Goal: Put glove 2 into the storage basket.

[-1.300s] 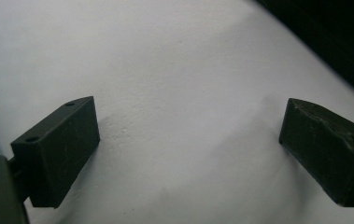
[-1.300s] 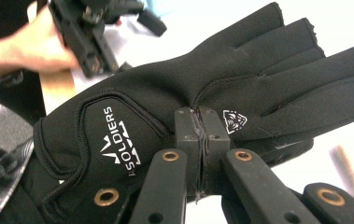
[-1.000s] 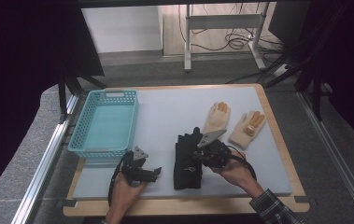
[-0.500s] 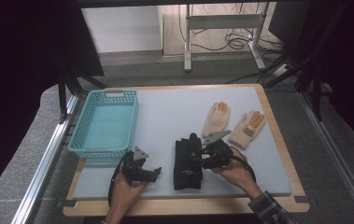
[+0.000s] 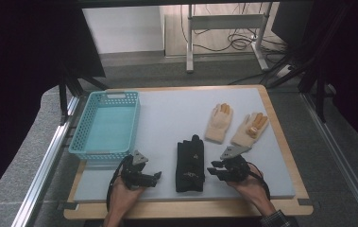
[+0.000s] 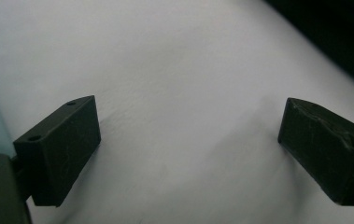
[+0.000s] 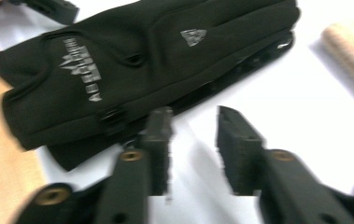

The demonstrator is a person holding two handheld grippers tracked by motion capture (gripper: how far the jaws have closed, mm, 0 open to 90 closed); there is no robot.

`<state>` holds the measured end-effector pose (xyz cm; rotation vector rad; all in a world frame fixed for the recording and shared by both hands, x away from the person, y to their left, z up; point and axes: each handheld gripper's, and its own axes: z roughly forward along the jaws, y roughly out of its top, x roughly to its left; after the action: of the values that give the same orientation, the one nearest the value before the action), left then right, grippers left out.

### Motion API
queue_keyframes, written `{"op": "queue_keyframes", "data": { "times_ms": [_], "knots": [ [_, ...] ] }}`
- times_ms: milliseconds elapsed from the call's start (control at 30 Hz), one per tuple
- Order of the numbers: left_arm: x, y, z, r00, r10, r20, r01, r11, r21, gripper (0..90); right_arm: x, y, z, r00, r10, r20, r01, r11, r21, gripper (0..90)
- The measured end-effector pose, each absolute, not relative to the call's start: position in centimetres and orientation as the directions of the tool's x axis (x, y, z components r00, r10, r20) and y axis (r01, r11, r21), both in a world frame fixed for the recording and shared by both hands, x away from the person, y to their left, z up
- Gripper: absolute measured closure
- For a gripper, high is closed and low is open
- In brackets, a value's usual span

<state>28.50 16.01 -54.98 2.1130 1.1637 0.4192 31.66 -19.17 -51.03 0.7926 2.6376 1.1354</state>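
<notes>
Black, soft-knit flat gloves (image 5: 190, 159)

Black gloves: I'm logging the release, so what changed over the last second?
The right hand-held gripper let go of the black fabric gloves, backed off to their right and partly closed again, empty. The left hand-held gripper and turquoise plastic basket stayed put.

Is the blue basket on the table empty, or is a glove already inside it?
Empty. In the high view the blue basket shows only its bare floor, while the black gloves and two beige gloves lie outside on the mat.
</notes>
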Motion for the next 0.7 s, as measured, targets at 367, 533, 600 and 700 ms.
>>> {"op": "queue_keyframes", "data": {
  "times_ms": [367, 533, 600, 700],
  "knots": [
    [28.2, 18.1, -55.1, 0.552, 0.833, -0.042, 0.621, -0.377, 0.687, 1.1, 30.5, -16.7, -52.9, -0.879, 0.472, 0.058, 0.372, 0.605, 0.704, 85.1],
    [28.2, 19.0, -55.2, 0.596, 0.801, -0.047, 0.592, -0.400, 0.699, 4.2, 30.4, -15.2, -53.1, -0.887, 0.458, 0.058, 0.357, 0.603, 0.714, 84.0],
    [28.1, 19.3, -55.2, 0.607, 0.793, -0.051, 0.586, -0.404, 0.702, 6.3, 30.4, -14.5, -53.2, -0.891, 0.450, 0.054, 0.347, 0.602, 0.719, 82.9],
    [28.1, 19.2, -55.2, 0.606, 0.794, -0.046, 0.585, -0.405, 0.703, 6.2, 30.5, -13.4, -53.3, -0.894, 0.445, 0.048, 0.339, 0.604, 0.721, 81.8]
  ]
}}
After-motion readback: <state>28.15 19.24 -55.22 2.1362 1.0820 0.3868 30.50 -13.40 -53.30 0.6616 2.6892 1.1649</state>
